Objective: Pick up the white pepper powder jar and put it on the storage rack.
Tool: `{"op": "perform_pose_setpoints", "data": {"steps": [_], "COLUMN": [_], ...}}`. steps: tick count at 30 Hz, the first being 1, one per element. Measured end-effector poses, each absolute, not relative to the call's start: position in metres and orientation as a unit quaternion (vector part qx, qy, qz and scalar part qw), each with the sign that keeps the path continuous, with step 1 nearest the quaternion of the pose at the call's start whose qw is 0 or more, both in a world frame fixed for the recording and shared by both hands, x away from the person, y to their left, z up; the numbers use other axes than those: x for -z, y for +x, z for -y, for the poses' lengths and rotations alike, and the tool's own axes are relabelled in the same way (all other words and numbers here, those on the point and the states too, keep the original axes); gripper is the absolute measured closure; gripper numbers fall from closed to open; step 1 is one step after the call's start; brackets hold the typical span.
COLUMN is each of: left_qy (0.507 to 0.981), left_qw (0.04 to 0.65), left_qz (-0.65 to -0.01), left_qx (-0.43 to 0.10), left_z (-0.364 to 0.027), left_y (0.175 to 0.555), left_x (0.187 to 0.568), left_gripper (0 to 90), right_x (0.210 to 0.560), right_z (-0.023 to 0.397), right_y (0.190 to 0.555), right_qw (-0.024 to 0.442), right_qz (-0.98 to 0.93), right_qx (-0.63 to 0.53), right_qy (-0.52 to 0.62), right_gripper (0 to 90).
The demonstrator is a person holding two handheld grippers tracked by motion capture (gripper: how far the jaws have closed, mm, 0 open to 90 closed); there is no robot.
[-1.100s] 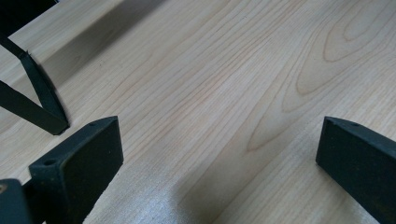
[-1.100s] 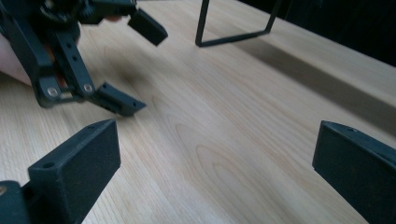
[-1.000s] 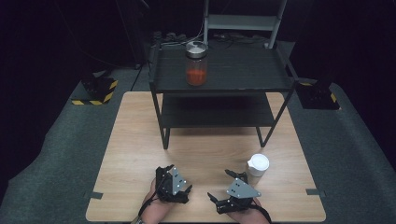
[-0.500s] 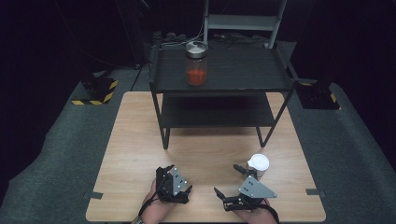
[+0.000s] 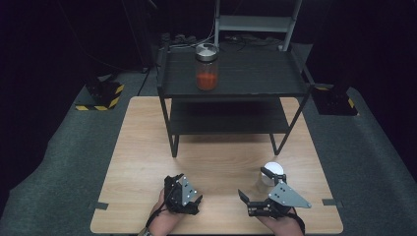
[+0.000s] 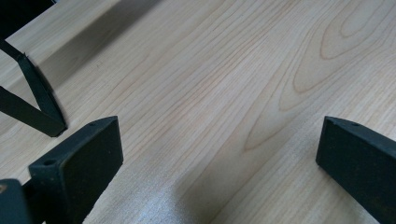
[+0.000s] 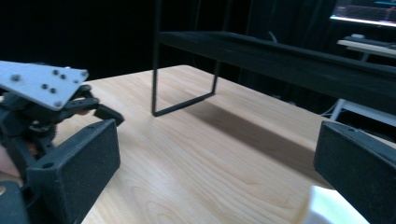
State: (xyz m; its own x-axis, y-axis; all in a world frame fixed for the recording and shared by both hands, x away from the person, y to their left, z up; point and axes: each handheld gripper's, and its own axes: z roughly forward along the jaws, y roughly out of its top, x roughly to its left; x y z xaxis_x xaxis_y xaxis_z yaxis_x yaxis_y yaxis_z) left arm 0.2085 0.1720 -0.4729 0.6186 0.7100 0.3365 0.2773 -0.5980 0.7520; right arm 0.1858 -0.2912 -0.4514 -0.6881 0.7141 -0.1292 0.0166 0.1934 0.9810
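Note:
My left gripper (image 5: 175, 189) rests low over the wooden table (image 5: 216, 162) near its front edge; in the left gripper view (image 6: 219, 154) its jaws stand wide open over bare wood. To the right, my right gripper (image 5: 254, 185) is open too, its far jaw beside a white cup (image 5: 273, 173). In the right gripper view (image 7: 219, 158) the cup (image 7: 327, 205) shows blurred at the bottom right by the right jaw, and the left gripper (image 7: 42, 93) sits off to the left. A glass jar (image 5: 206, 66) with orange-red contents and a metal lid stands on the top shelf.
A black two-level shelf rack (image 5: 236, 88) stands on the far half of the table; one of its legs (image 6: 28, 93) is close in the left gripper view. Grey floor surrounds the table, with yellow-black striped bases (image 5: 101, 96) at the left.
My right gripper has shifted right and turned, so its jaws now point leftward with one jaw next to the cup. The left gripper has stayed put.

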Motion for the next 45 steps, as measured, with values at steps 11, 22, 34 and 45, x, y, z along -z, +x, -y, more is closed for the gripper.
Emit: {"op": "perform_pose_setpoints", "data": {"steps": [11,22,34,45], "left_qy": [0.836,0.832,0.831,0.828], "left_qw": [0.338,0.349,0.359,0.368], "left_qz": [-0.293,-0.303,-0.314,-0.323], "left_qx": [-0.317,-0.306,-0.286,-0.273], "left_z": [-0.173,-0.179,-0.186,-0.191], "left_y": [0.210,0.213,0.218,0.222], "left_x": [0.472,0.471,0.469,0.468], "left_gripper": [0.8,0.9,1.0,1.0], "right_x": [0.453,0.456,0.461,0.467], "right_z": [0.305,0.314,0.315,0.315], "right_y": [0.184,0.183,0.186,0.192], "right_qw": [0.326,0.345,0.345,0.335], "right_qz": [-0.701,-0.692,-0.694,-0.699], "right_qx": [-0.564,-0.553,-0.539,-0.527], "right_qy": [0.290,0.310,0.329,0.348], "right_gripper": [0.0,0.0,0.0,0.0]}}
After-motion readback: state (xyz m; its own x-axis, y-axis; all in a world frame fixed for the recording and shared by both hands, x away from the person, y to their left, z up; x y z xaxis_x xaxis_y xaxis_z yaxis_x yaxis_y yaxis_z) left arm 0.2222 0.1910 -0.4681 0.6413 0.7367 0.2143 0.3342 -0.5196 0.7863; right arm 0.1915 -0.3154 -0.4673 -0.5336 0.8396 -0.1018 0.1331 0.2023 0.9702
